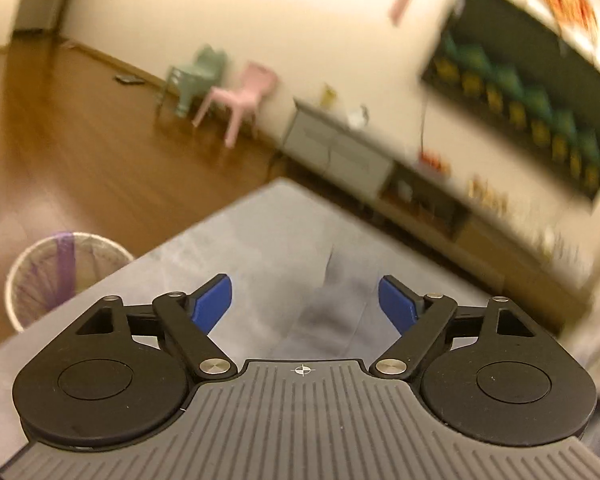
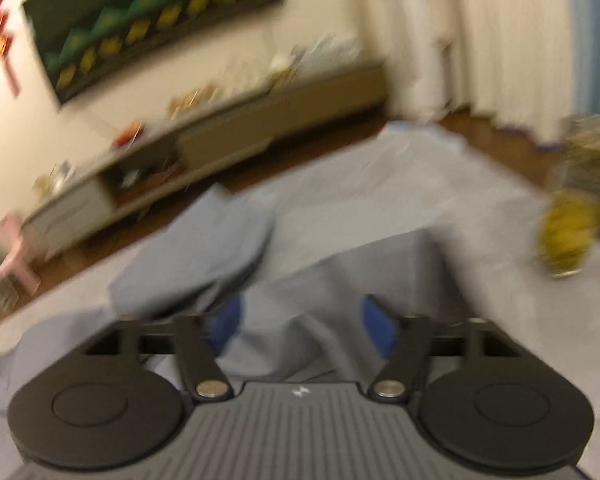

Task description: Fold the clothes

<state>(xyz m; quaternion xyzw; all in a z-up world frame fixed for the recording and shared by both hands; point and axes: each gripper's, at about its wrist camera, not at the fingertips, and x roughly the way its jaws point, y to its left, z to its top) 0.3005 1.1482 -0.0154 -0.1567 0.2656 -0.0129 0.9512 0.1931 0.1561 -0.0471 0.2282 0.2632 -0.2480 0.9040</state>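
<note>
Left wrist view: left gripper (image 1: 305,304) spread wide, holding nothing, above grey table (image 1: 260,220); wastebasket (image 1: 60,272) beside table. Right wrist view, blurred: right gripper (image 2: 300,326) spread, empty, over crumpled blue-grey garment (image 2: 204,256) lying on table.

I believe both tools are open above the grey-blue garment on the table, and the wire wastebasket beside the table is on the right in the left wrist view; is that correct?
Not quite: in the left wrist view the wire wastebasket stands on the left, beside the table. The rest holds: the left tool and right tool are both open above the grey-blue garment.
</note>
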